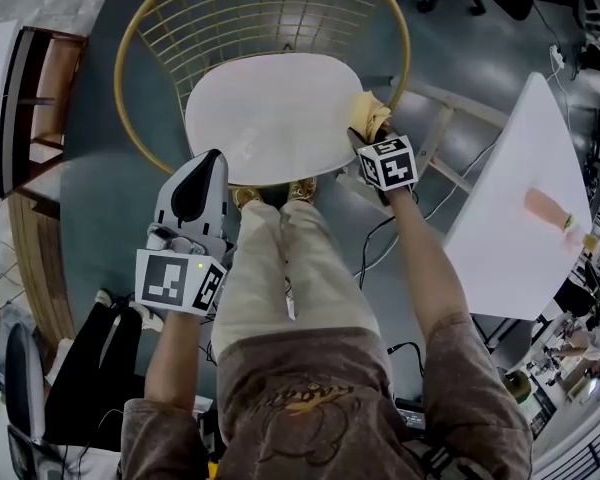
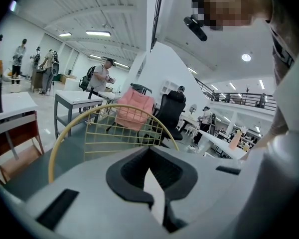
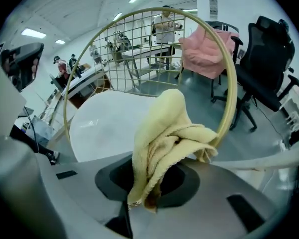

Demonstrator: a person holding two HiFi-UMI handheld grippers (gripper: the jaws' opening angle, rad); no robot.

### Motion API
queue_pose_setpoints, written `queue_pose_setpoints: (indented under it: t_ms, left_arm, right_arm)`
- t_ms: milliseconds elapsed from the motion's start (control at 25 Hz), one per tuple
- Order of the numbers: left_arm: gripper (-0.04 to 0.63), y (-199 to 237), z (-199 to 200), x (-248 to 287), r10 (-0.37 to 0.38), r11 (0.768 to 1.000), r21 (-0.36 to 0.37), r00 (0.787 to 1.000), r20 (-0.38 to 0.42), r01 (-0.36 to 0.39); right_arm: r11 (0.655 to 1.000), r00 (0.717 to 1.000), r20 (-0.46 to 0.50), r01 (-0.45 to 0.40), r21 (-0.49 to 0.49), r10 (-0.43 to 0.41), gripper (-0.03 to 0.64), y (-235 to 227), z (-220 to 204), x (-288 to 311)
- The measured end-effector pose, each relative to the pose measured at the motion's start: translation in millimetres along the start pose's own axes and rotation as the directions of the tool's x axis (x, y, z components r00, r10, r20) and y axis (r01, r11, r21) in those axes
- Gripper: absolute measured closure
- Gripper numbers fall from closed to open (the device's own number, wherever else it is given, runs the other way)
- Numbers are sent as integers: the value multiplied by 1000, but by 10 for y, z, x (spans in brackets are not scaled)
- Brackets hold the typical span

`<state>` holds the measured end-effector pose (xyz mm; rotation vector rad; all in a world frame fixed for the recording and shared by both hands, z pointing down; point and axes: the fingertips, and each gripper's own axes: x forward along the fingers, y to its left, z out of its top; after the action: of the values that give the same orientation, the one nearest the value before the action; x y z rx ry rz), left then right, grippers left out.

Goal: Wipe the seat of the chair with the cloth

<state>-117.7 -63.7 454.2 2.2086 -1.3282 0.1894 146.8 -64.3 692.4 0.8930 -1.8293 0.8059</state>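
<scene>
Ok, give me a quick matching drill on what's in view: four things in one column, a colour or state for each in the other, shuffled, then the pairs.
Things:
1. cloth
2. seat
3. left gripper
4. wire backrest

Colours or states:
A. gold-coloured grid
B. white and bare
C. yellow, clamped in the right gripper
D. shut on nothing, near the seat's front left edge

Pairs: 1-C, 2-B, 3-D, 4-A
</scene>
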Motion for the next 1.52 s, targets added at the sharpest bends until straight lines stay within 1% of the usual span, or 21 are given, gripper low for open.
queue_pose_setpoints:
  t_ms: [200,360,560,640,800,960,1240,1400,1520]
  left_arm:
    - [589,18,-3,15,-1,1000,-4,1000,-4,1]
    - [589,25,10,28,1,1000,-17,1000,-1,-1]
    - [589,42,32,32,9,1000,-26,1000,7,-9]
    - [589,54,18,26,14,999,-34,1000,6,-14]
    - [589,96,-43,4,29,999,-41,1000,-2,-29]
    - [589,123,-92,-14,40,998,-42,999,-10,-40]
    - [589,182,-115,-51,54,997,-53,998,-6,-55]
    - [589,216,-125,-77,64,996,-59,998,-1,-64]
    - [589,238,-146,-104,70,996,-62,998,-2,-70]
  right_arm:
    - [1000,1000,-17,-5,18,5,506,-11,2,67]
    - [998,1000,-19,-16,65,18,506,31,4,117]
    - [997,999,-29,-38,70,40,506,157,39,254]
    - [997,998,-37,-44,63,46,506,218,45,310]
    - [995,995,-48,-86,57,89,506,425,75,464]
    - [992,993,-45,-110,58,113,506,625,147,618]
    - [984,983,-56,-175,-1,175,506,1039,290,843]
    - [980,980,-53,-195,-25,194,506,1231,373,912]
    - [982,981,-51,-187,-25,185,506,1309,403,944]
